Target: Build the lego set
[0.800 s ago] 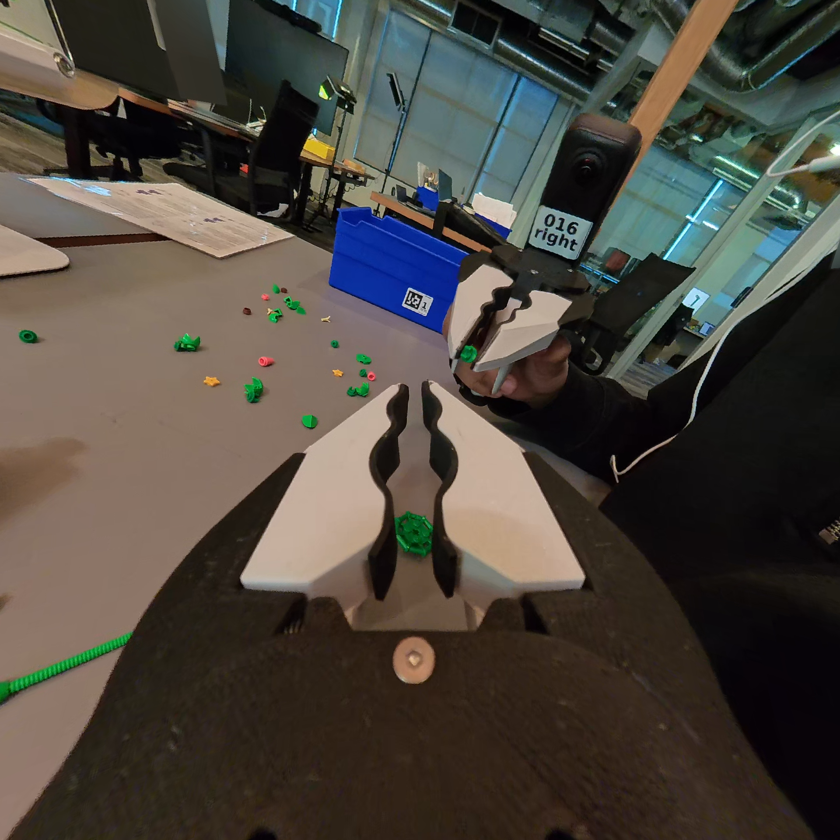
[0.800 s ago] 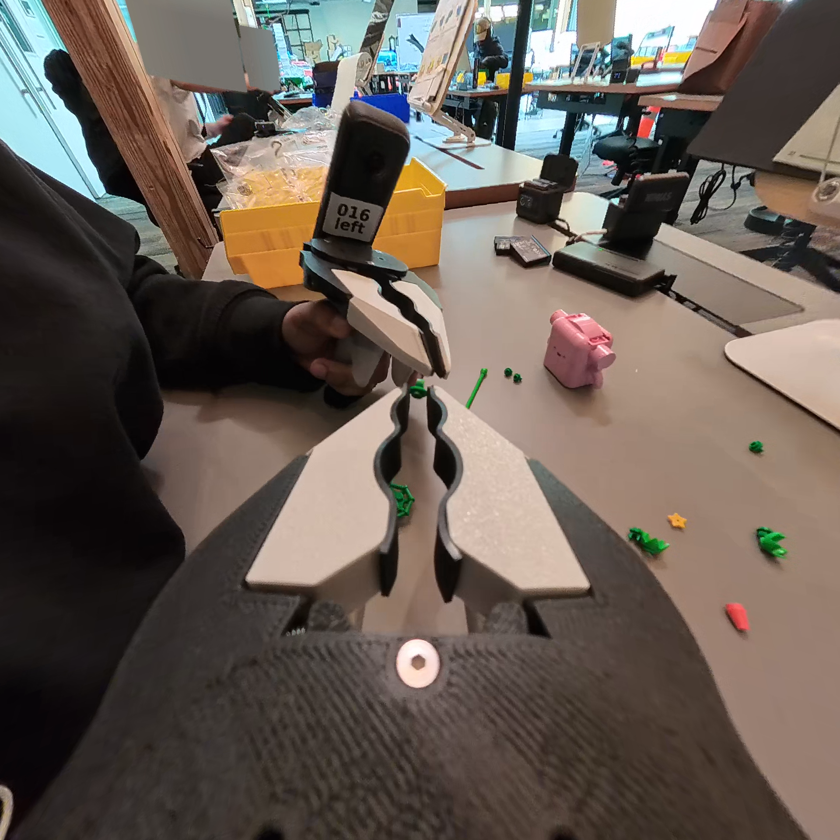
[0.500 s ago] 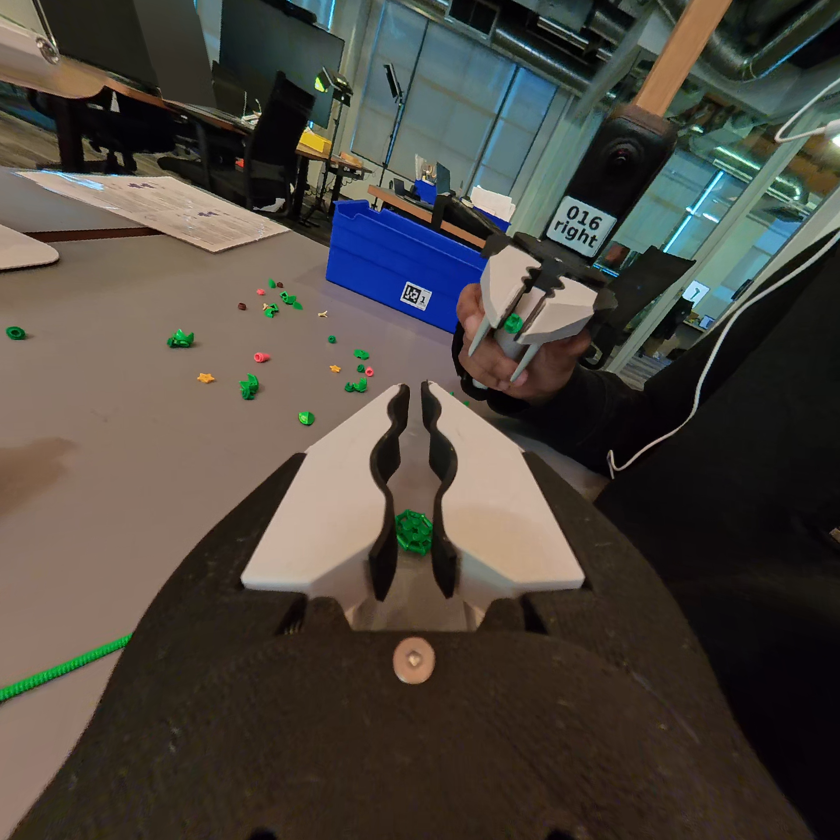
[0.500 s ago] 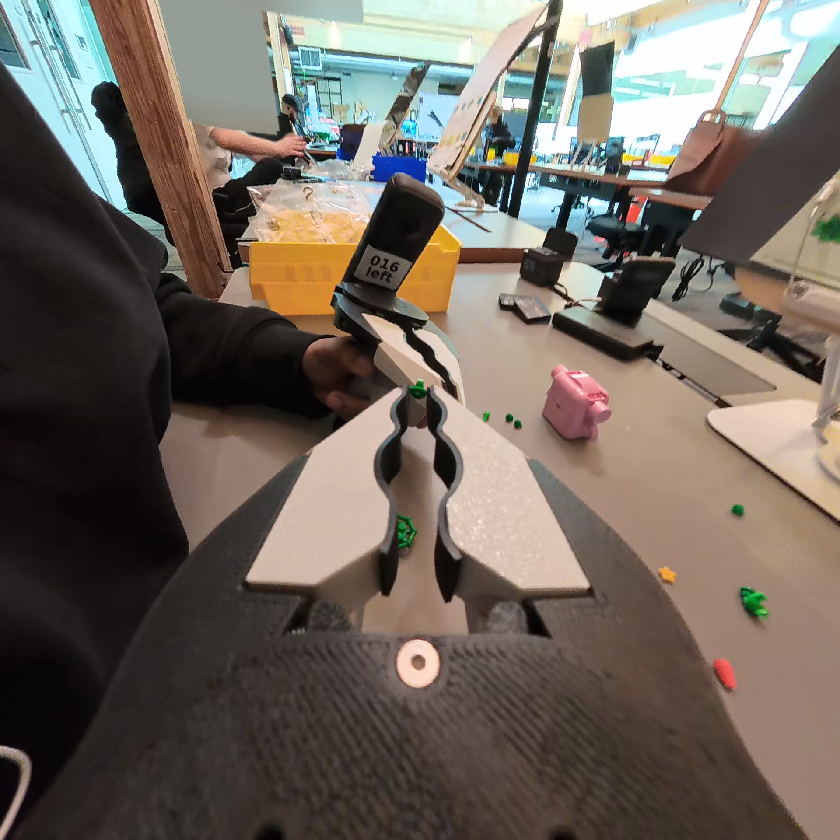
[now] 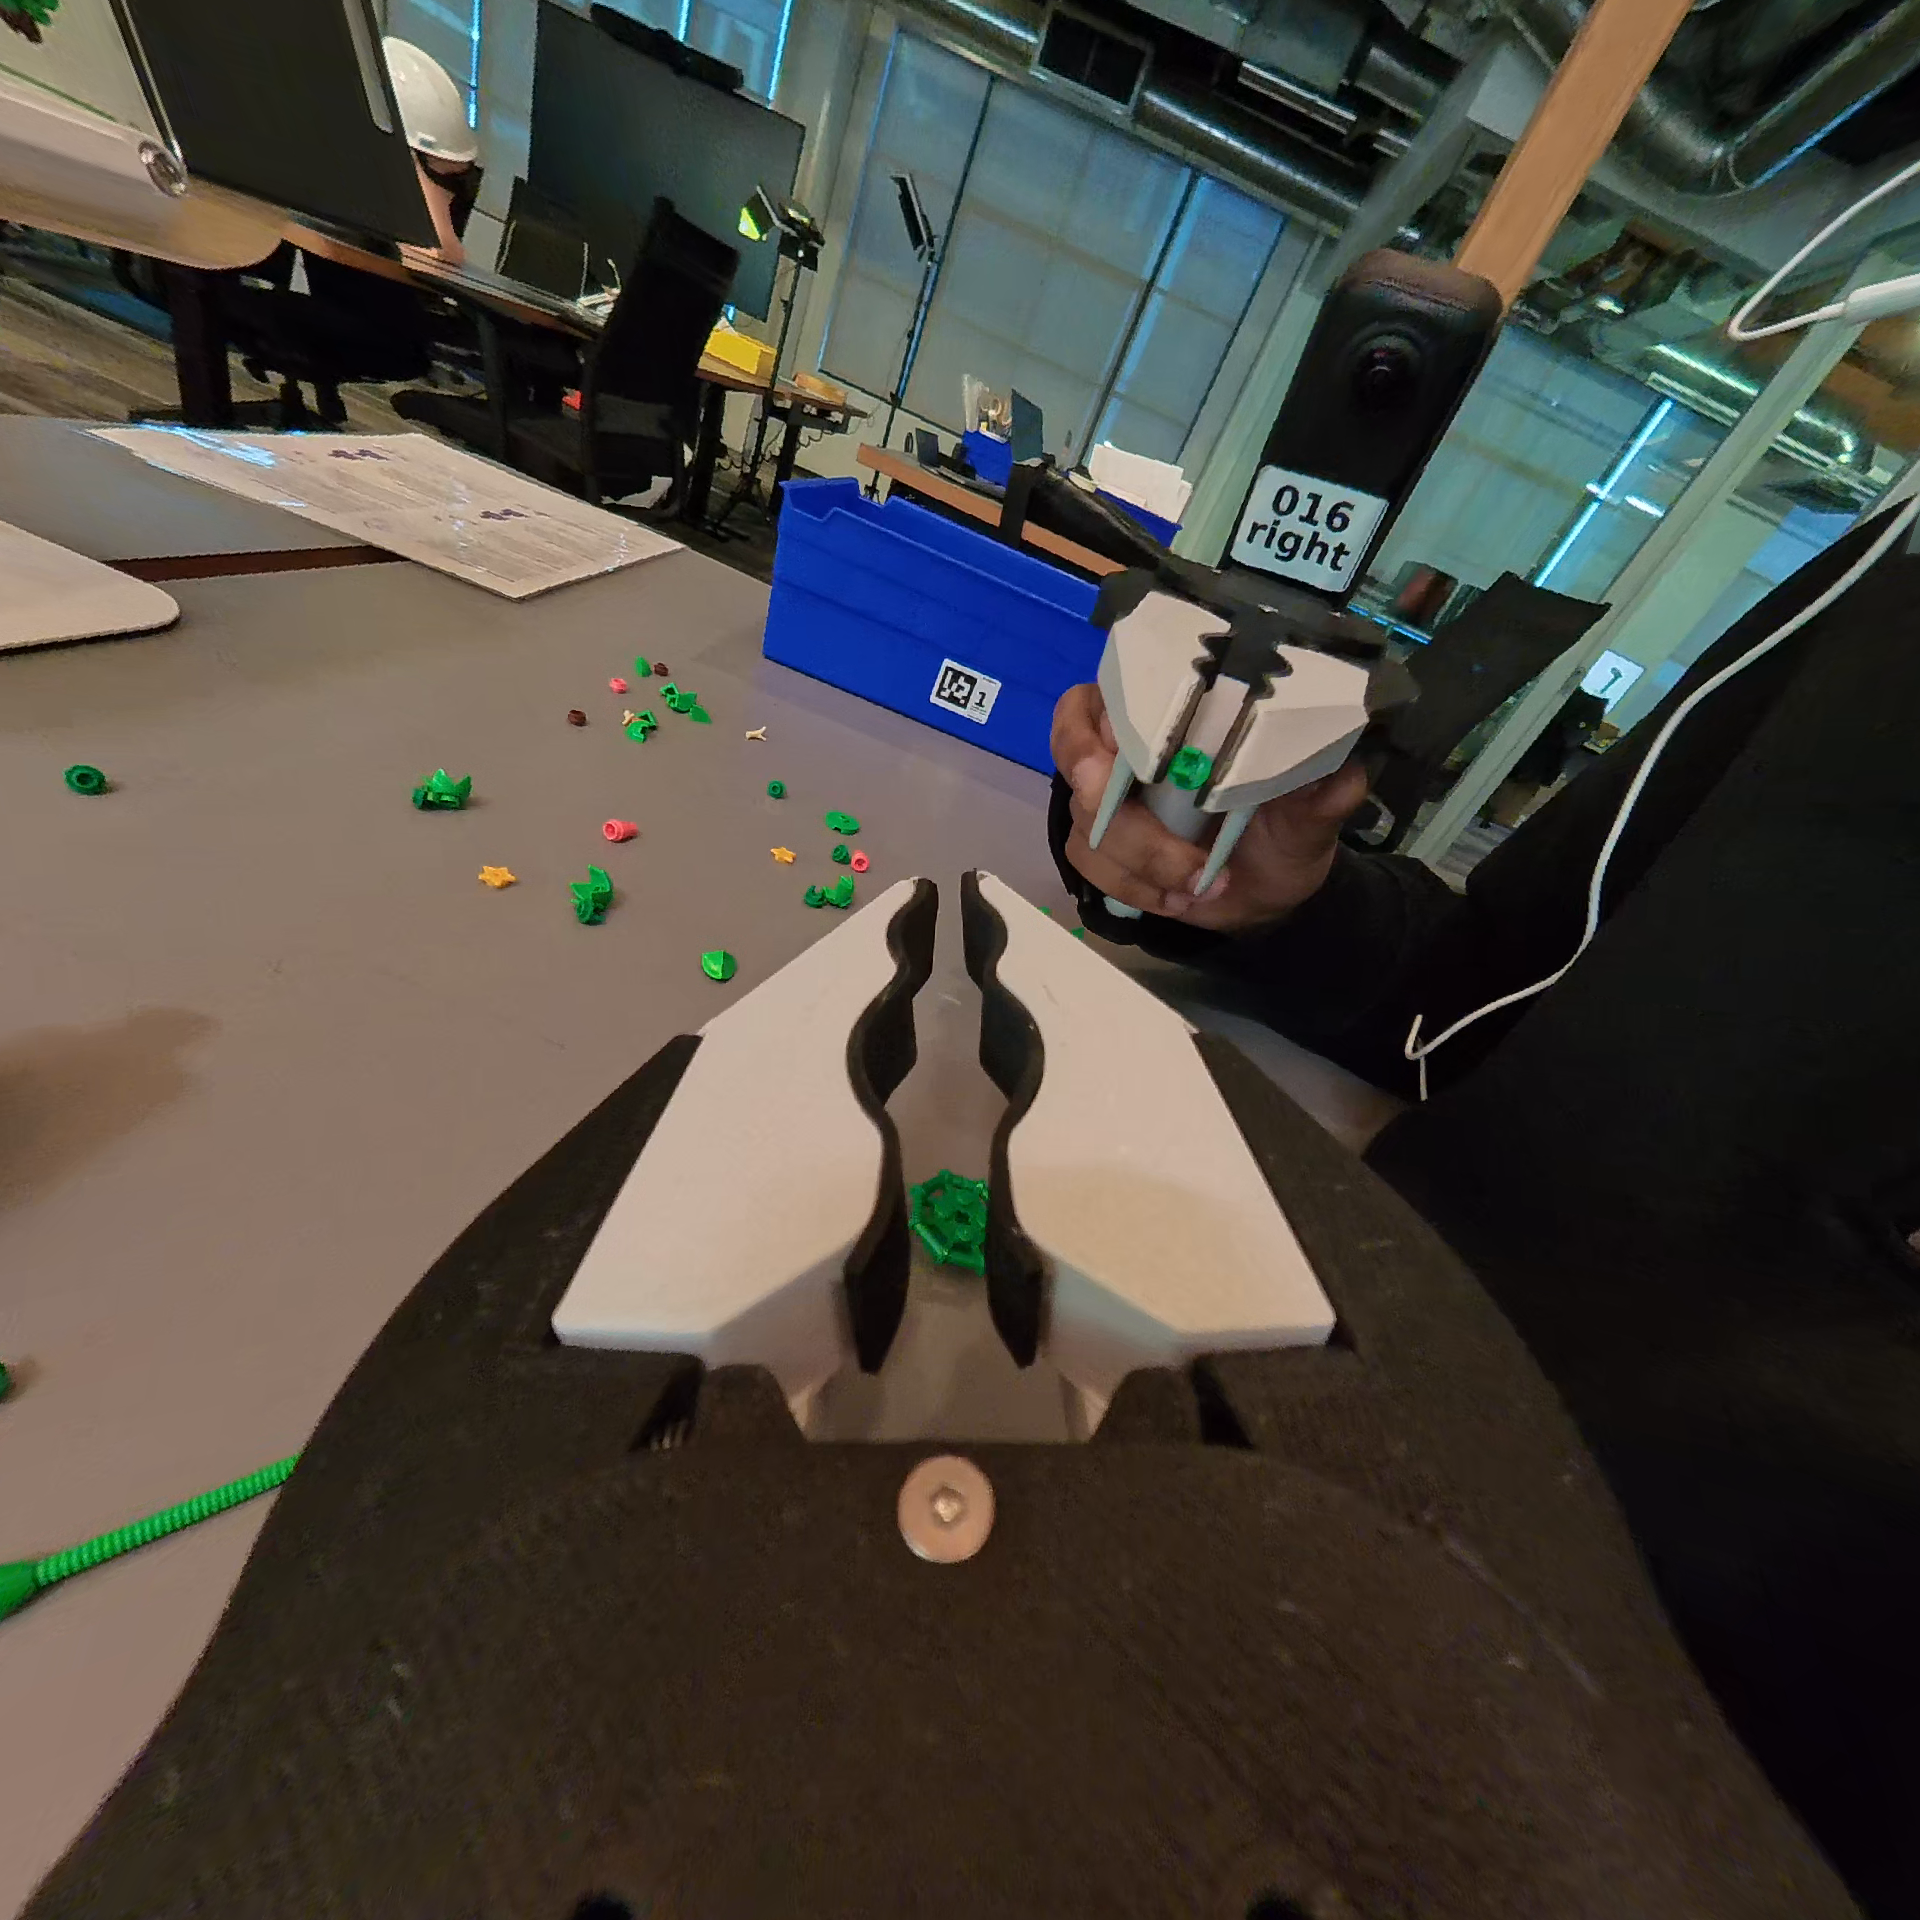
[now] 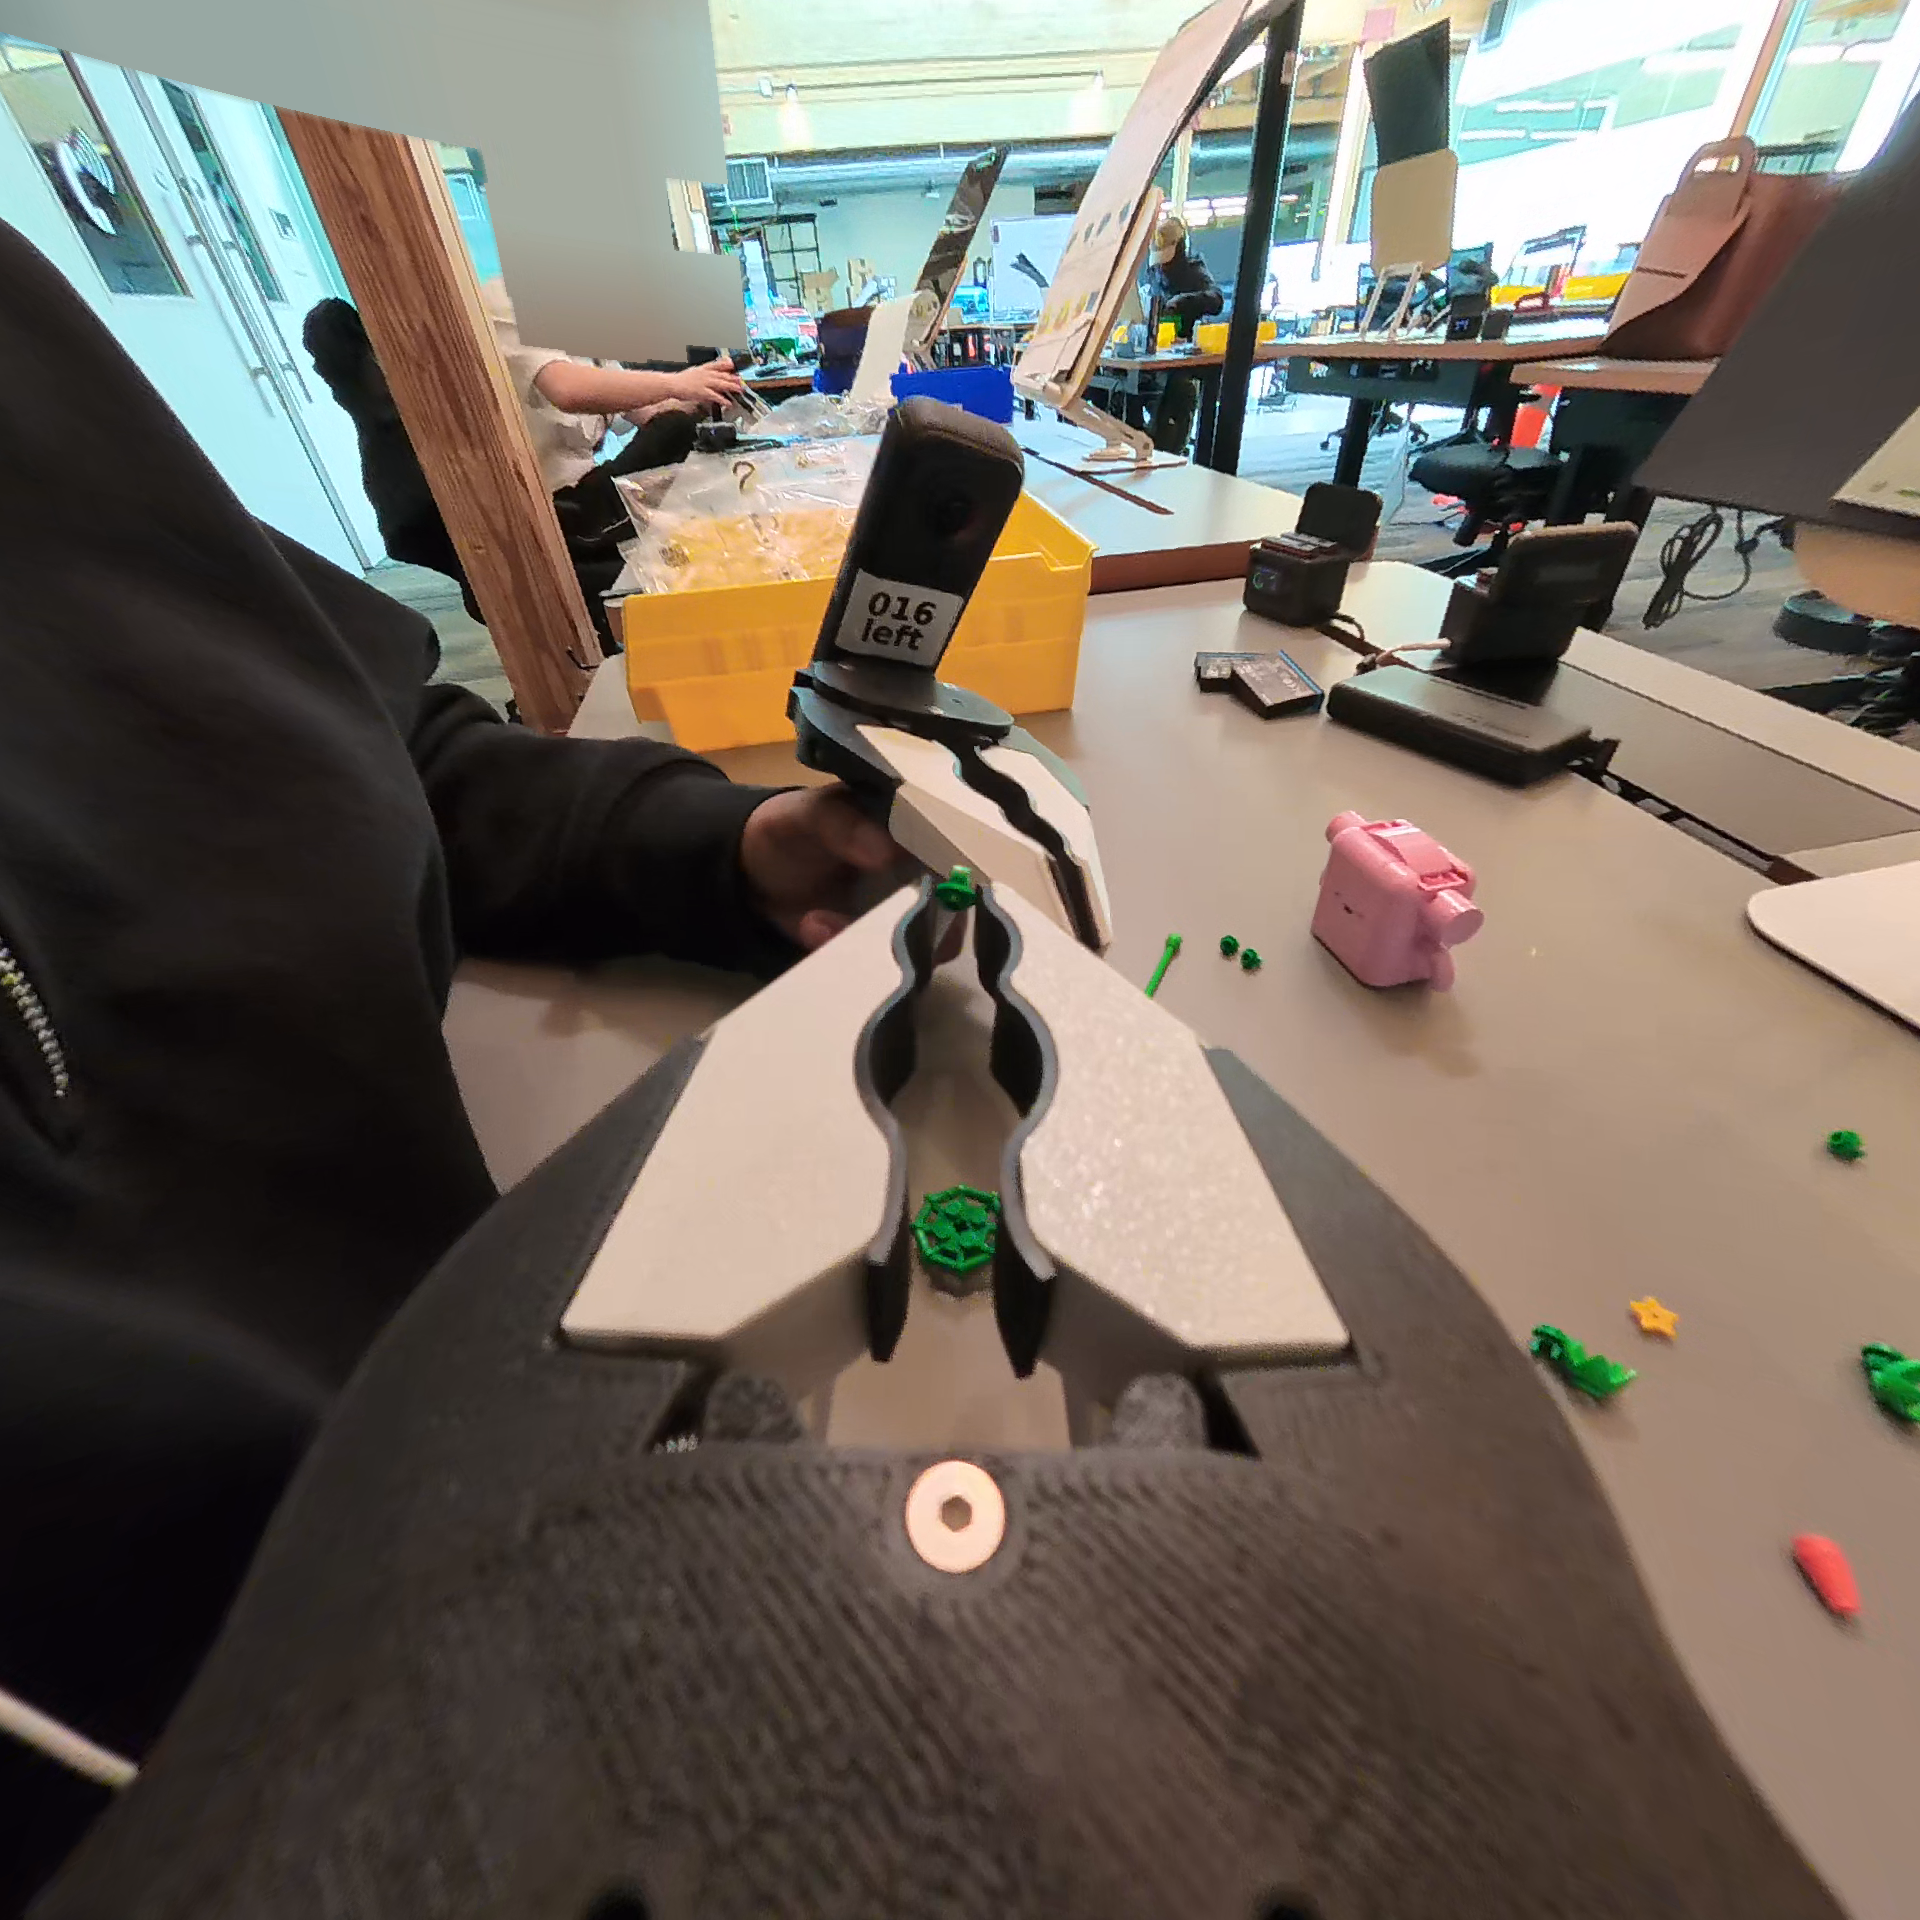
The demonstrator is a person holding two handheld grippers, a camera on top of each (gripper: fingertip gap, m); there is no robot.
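My left gripper (image 5: 945, 885) hangs over the grey table (image 5: 312, 1039), jaws nearly together. A green wheel-shaped piece (image 5: 948, 1221) sits in the hollow between its pads. It also shows in the right wrist view (image 6: 1086, 925), looking shut. My right gripper (image 6: 954, 896) is shut on a small green round piece (image 6: 954, 888) at its tips. The left wrist view shows it (image 5: 1188, 774) raised at the right, facing the camera, with that piece (image 5: 1188, 767) showing. Another green wheel-shaped piece (image 6: 956, 1231) shows between the right pads; I cannot tell whether it is held.
Several small green, pink and orange pieces (image 5: 623, 831) are scattered mid-table. A blue bin (image 5: 914, 623), a printed sheet (image 5: 416, 509) and a green ribbed stalk (image 5: 156, 1527) show too. A yellow bin (image 6: 727, 644), pink block figure (image 6: 1387, 904), green rod (image 6: 1162, 961) and black devices (image 6: 1455, 717) stand there. One gripper's finger ends stand about 4 cm off the other's. The green ribbed stalk (image 5: 156, 1527) sits 15 cm or so from the ends of my left fingers. The right camera catches it too, in the right wrist view (image 6: 1165, 968).
My right gripper has risen and swung right, its tips turning toward the left camera. The wheel-shaped piece between the right pads went from edge-on to face-on. The left gripper's piece kept its place.
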